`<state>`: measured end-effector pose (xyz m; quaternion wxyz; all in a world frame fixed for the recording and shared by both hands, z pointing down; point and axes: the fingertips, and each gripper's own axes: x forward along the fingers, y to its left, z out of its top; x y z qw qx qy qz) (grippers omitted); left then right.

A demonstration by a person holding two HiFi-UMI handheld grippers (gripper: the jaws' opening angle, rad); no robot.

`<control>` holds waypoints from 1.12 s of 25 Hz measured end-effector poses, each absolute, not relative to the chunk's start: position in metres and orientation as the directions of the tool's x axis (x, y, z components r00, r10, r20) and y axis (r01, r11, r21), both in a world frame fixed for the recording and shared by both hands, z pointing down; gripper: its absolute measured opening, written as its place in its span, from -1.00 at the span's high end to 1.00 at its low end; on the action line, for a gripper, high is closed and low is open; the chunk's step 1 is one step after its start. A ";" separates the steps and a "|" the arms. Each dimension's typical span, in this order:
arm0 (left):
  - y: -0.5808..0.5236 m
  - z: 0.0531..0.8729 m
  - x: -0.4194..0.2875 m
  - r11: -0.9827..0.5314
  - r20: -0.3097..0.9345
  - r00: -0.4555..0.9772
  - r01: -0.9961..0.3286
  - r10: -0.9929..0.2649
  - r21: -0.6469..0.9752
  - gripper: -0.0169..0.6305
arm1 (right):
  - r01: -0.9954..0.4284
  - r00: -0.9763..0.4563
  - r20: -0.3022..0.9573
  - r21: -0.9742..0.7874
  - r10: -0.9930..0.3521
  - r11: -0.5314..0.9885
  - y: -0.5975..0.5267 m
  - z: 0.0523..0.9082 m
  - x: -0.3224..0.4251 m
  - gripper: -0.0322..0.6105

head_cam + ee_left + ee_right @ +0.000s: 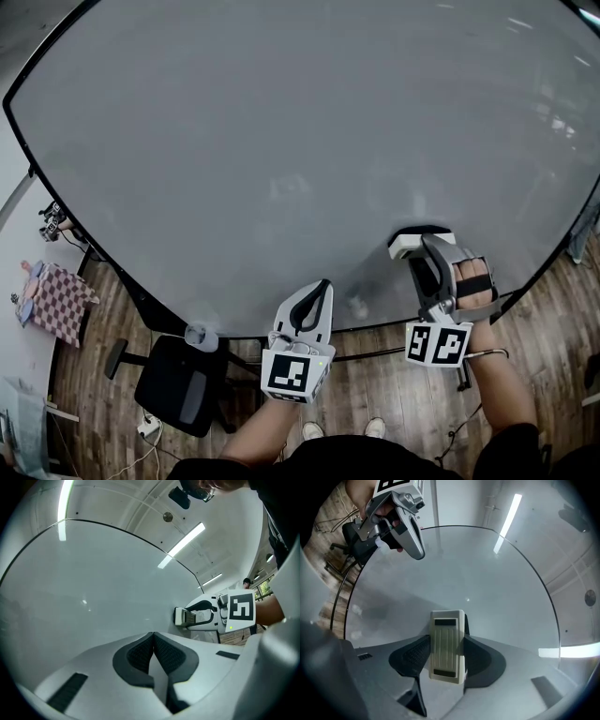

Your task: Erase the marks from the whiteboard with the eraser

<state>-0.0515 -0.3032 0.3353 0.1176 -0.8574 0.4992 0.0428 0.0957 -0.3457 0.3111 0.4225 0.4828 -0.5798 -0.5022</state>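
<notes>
Whiteboard fills most of head view, surface mostly clean; only faint grey smudges near its middle; eraser, cream ribbed body, sits at board's lower right area, clamped between jaws of right gripper, jaw pads pressing both long sides; in left gripper view eraser's dark face looks to be touching the board; right hand wraps that gripper's handle; left gripper has jaws together, nothing between them, tips near board's lower edge, left of the right gripper and apart from it; black office chair on wooden floor below board; checked cloth at far left.
</notes>
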 end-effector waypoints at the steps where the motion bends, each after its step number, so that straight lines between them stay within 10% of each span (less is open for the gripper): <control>1: -0.305 0.334 -0.051 -0.475 -0.191 0.499 -0.865 -0.845 -0.161 0.89 | -0.151 -0.173 0.011 0.988 -0.985 0.038 -0.348 0.314 0.098 0.14; 15: -0.287 0.337 -0.060 -0.459 -0.205 0.482 -0.876 -0.852 -0.149 0.89 | -0.681 -0.284 -0.126 0.724 -0.950 0.107 -0.284 0.285 0.083 0.13; 28: -0.279 0.344 -0.083 -0.493 -0.205 0.509 -0.861 -0.836 -0.127 0.89 | -0.879 -0.376 -0.138 0.367 -0.917 0.305 -0.264 0.328 0.042 0.13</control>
